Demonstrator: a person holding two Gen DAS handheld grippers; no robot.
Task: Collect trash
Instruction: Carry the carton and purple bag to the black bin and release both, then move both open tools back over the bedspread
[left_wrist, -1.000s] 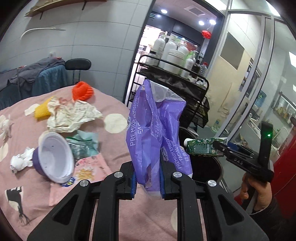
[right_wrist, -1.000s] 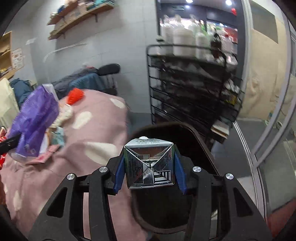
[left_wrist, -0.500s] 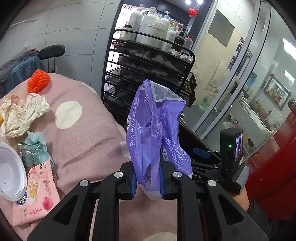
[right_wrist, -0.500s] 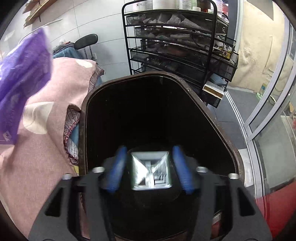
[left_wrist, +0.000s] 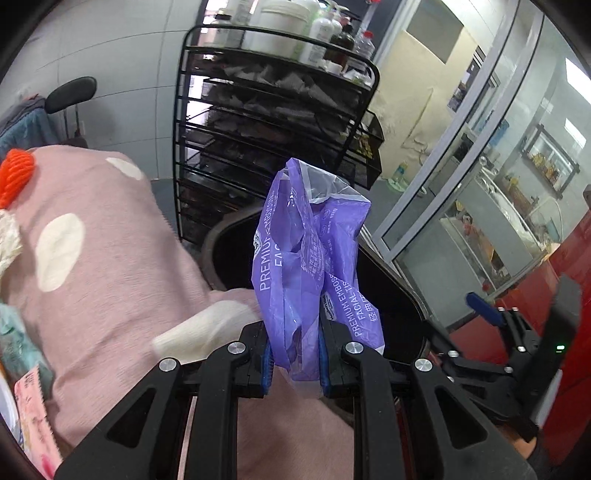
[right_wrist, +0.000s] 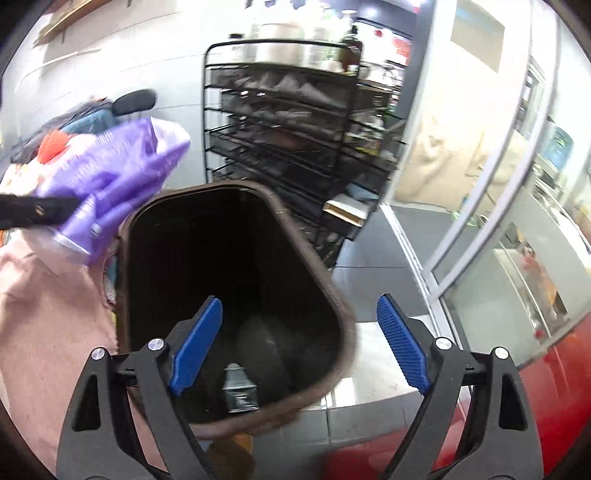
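**Carton dropped, bag next**

The right claw hangs over the bin, and its blue jaws have just been opening; nothing sits between them now. The carton lies directly below it on the bin floor. The left claw is clamped on the lower end of the purple bag, which stands up ahead of its jaws, with the bin mouth just beyond and the pink table off to its left. To do this well, I'd carry the bag fully past the near rim before letting go, since a light bag could snag or drape over the edge, and pull the right claw aside first.
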